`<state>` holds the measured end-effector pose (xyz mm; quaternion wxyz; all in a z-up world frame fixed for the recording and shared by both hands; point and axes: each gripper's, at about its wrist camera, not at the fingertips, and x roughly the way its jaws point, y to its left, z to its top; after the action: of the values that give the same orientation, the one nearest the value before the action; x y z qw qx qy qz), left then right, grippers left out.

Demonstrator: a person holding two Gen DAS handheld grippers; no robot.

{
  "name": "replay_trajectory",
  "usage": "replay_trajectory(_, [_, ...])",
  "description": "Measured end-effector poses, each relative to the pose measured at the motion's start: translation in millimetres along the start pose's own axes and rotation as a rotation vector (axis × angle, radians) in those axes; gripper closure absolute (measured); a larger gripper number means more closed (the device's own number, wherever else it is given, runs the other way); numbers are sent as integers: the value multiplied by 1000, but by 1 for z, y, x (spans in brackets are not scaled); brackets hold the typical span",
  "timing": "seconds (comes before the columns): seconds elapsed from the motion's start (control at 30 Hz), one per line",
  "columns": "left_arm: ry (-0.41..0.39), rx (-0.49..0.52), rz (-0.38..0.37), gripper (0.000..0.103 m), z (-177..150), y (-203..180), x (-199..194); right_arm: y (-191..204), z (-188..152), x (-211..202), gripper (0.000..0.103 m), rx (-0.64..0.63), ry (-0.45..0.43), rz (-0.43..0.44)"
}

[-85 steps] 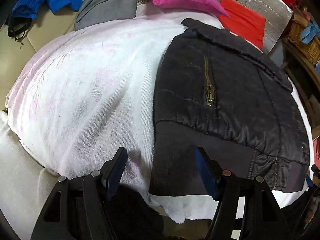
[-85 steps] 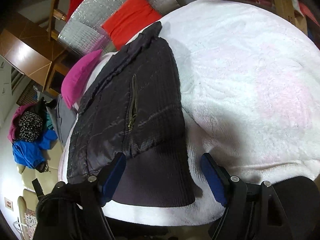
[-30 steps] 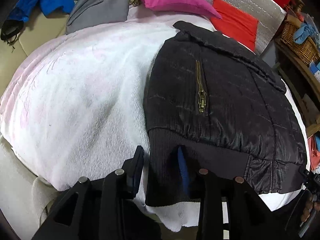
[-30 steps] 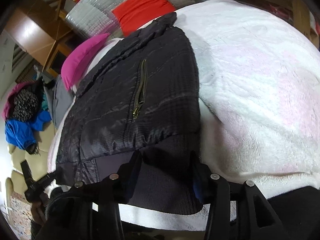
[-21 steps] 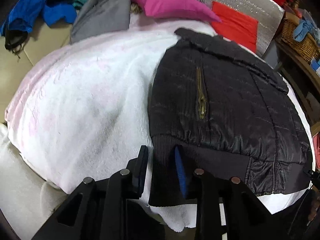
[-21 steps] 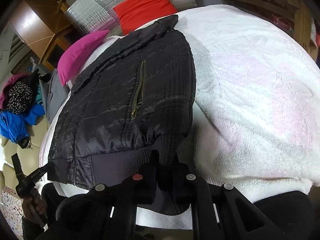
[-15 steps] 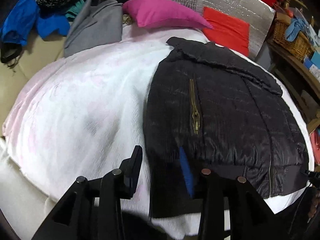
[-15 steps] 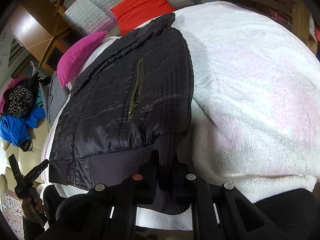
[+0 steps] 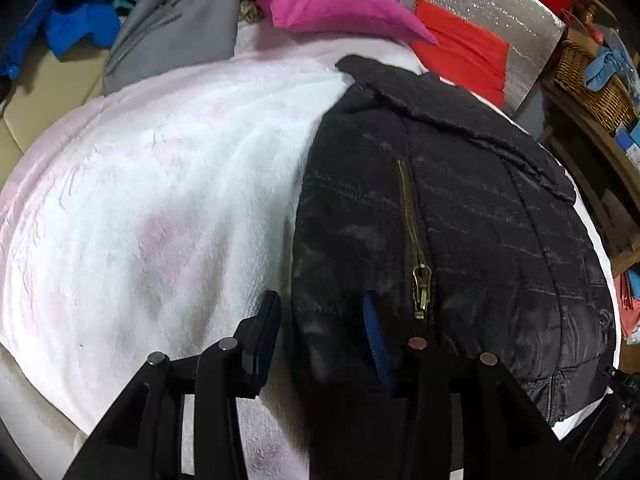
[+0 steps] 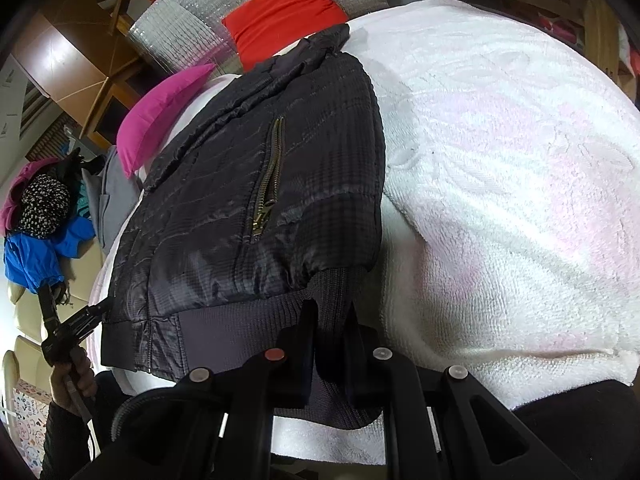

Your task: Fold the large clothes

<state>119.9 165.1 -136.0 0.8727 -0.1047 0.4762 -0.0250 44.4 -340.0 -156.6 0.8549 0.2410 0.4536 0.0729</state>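
A black quilted bomber jacket with a brass pocket zipper [image 9: 440, 208] lies flat on a white-and-pink fleece blanket [image 9: 160, 200], its ribbed hem toward the cameras. The right gripper [image 10: 332, 320] is clamped on the hem's knit band near one corner; the left gripper [image 9: 320, 312] straddles the opposite hem corner with its jaws partly closed around the fabric — whether they actually pinch it cannot be told.

Judging by the grips, the step in hand is lifting the hem to fold it toward the collar. Doing it well likely means raising both corners together and level, keeping the hem taut between them, carrying it up and over, and laying it down with the side edges aligned — the slippery padded shell may slide or bulge otherwise.

Counted: one jacket, two grippers, one blanket, one magenta pillow [image 9: 332, 0], one red cushion [image 10: 284, 12], one folded grey garment [image 9: 176, 28], one wicker basket [image 9: 592, 84].
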Motion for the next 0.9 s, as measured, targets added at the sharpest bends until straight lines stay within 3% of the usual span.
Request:
replay_trajectory(0.17, [26, -8, -61, 56, -11, -2, -6, 0, -1, 0, 90, 3, -1, 4])
replay_trajectory(0.4, [-15, -12, -126, 57, -23, -3, -27, 1, -2, 0, 88, 3, -1, 8])
replay_trajectory(0.63, [-27, -81, -212, 57, -22, 1, -33, 0, -2, -1, 87, 13, 1, 18])
replay_trajectory(0.77, [-5, -63, -153, 54, -29, -2, -26, 0, -2, 0, 87, 17, 2, 24])
replay_trajectory(0.9, [16, -34, -147, 49, -37, -9, -25, -1, 0, 0, 87, 33, 7, 34])
